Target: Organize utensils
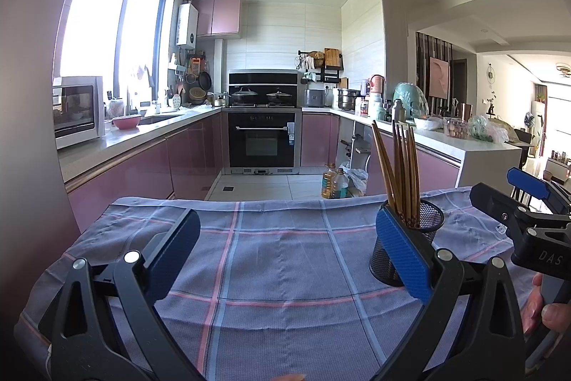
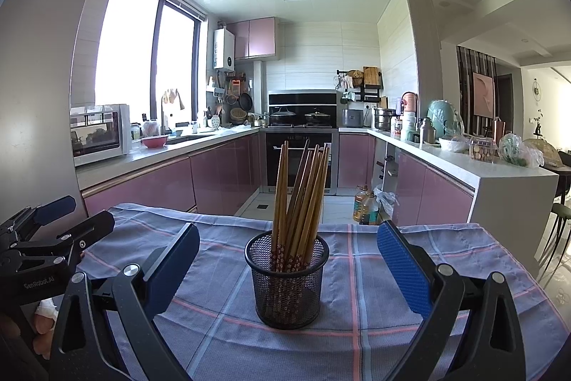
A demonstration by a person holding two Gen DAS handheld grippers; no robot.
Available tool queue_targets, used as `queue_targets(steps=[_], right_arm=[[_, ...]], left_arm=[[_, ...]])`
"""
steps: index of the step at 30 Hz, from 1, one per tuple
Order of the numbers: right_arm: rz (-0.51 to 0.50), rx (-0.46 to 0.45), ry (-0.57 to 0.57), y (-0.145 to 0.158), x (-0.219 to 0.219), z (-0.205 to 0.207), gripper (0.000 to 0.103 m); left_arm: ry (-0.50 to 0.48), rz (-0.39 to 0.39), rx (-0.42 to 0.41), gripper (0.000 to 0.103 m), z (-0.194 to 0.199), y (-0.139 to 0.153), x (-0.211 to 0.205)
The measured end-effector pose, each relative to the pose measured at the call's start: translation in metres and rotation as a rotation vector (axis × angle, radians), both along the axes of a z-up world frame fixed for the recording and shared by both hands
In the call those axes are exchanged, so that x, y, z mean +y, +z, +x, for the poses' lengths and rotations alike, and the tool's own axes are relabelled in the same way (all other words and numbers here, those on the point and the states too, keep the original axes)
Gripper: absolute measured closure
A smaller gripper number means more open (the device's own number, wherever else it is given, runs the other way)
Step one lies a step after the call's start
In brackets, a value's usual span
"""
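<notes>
A black mesh cup (image 2: 287, 284) was seen standing upright on a checked cloth (image 2: 392, 274) that covered the desk (image 1: 117, 202), and a bundle of chopsticks (image 2: 299, 199) was held in it, handles down and tips fanned upward. No loose utensils could be found on the cloth in either view, so the task was judged to be at or near its end.

The right gripper (image 2: 289, 266) was held wide open, with nothing between its blue pads (image 2: 401, 266); the cup was framed between the fingers but touched by neither. The left gripper (image 1: 285, 256) was likewise spread wide and empty, and was aimed at bare cloth, with the cup seen just behind its right-hand pad (image 1: 403, 256); whether that pad touched the cup could not be told.

The chopsticks were judged to be light, stiff and smooth, and likely to slip or pivot if pinched near the tips. A hold across the middle of the shafts, with several gathered together, would be firmer. The patterned lower ends were hidden inside the mesh and could not be reached without lifting.

The cup was judged to be light and thin-walled, easily tipped by the leaning sticks. It would best be taken across its rim or upper wall, squeezed gently, since the mesh might dent.
</notes>
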State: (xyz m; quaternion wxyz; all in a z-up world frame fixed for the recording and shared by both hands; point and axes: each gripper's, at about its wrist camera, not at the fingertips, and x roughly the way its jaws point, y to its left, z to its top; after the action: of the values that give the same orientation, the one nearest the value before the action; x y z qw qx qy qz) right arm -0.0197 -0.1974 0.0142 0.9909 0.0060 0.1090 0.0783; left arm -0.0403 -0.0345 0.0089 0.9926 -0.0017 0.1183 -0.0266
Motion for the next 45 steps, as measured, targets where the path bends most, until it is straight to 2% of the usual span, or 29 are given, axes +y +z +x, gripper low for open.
queue_targets(steps=[45], right_arm=[[0.013, 0.014, 0.006, -0.0033, 0.0035, 0.0051, 0.006]], left_arm=[[-0.001, 0.000, 0.007, 0.006, -0.0028, -0.0033, -0.0017]])
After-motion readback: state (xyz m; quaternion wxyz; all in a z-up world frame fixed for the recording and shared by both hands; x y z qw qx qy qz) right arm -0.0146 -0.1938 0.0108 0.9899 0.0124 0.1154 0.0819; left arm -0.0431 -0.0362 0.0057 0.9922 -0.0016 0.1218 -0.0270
